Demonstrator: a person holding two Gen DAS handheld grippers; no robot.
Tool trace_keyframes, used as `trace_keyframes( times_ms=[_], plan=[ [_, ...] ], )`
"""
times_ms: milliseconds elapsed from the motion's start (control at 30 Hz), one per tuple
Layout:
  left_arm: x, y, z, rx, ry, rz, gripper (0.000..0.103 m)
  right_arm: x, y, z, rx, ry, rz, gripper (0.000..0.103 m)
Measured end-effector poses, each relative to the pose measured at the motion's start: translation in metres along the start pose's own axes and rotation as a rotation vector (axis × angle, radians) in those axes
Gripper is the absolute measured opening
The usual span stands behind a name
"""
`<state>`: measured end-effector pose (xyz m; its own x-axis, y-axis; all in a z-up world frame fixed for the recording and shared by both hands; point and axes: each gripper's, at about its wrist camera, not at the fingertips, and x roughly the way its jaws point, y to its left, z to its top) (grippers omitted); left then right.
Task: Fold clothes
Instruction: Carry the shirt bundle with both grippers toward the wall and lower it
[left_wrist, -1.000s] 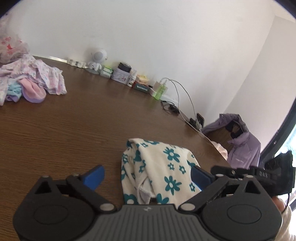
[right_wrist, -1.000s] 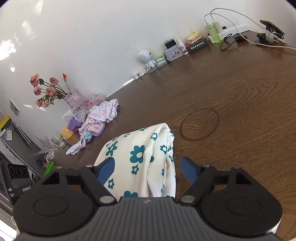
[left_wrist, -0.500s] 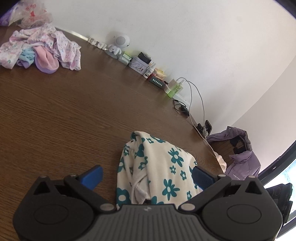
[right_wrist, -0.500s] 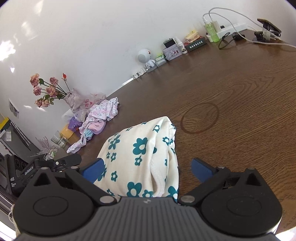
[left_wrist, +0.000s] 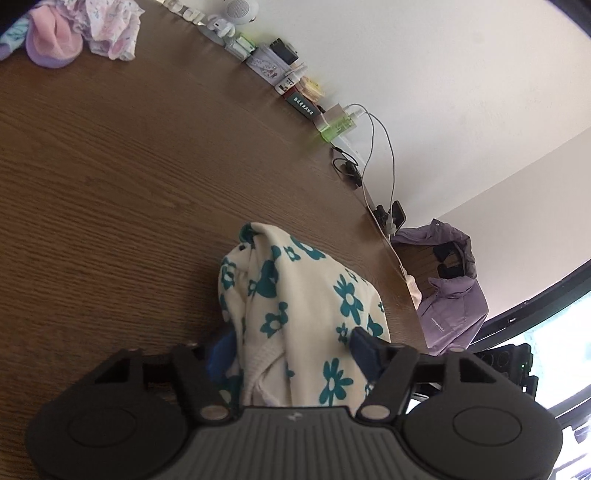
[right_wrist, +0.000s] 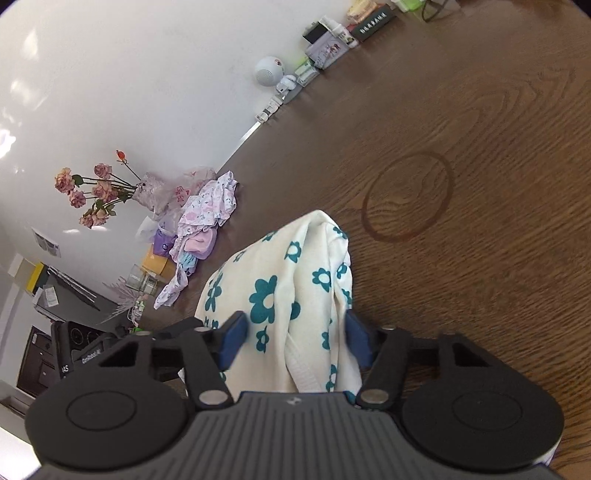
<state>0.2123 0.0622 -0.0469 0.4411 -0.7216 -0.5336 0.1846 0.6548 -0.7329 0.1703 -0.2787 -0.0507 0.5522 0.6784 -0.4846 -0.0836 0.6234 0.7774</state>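
Note:
A folded cream garment with teal flowers (left_wrist: 295, 306) lies on the brown wooden table (left_wrist: 110, 177). My left gripper (left_wrist: 293, 350) has its blue fingers pressed against both sides of one end of the garment. My right gripper (right_wrist: 293, 338) has closed its blue fingers on the other end of the same garment (right_wrist: 280, 288). Each wrist view shows the cloth bunched between the fingers and running away over the table.
A heap of pink and floral clothes (right_wrist: 201, 221) lies by the wall near a bunch of dried roses (right_wrist: 92, 195). Small boxes, a white round speaker (right_wrist: 267, 70), chargers and cables (left_wrist: 373, 155) line the wall edge. A purple jacket (left_wrist: 450, 291) hangs past the table's end.
Both grippers have narrowed from wide open to closed on the ends of the flowered garment. Both cameras have tilted and moved closer to the cloth.

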Motion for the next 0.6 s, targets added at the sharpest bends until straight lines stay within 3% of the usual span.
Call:
trace_keyframes(
  times_ms=[167,367,600],
  plan=[
    [0.003,0.009,-0.005,-0.04,-0.019,-0.035,0.043,0.003,-0.004,-0.004,0.037,-0.018,0.015,0.035],
    [-0.004,0.008,-0.01,-0.042,-0.056,-0.057,0.04,0.0,0.006,0.0,-0.002,-0.033,0.028,0.026],
    [-0.037,-0.025,-0.004,0.067,-0.166,-0.092,0.04,-0.02,0.049,0.013,-0.145,-0.087,0.049,0.026]
  ],
)
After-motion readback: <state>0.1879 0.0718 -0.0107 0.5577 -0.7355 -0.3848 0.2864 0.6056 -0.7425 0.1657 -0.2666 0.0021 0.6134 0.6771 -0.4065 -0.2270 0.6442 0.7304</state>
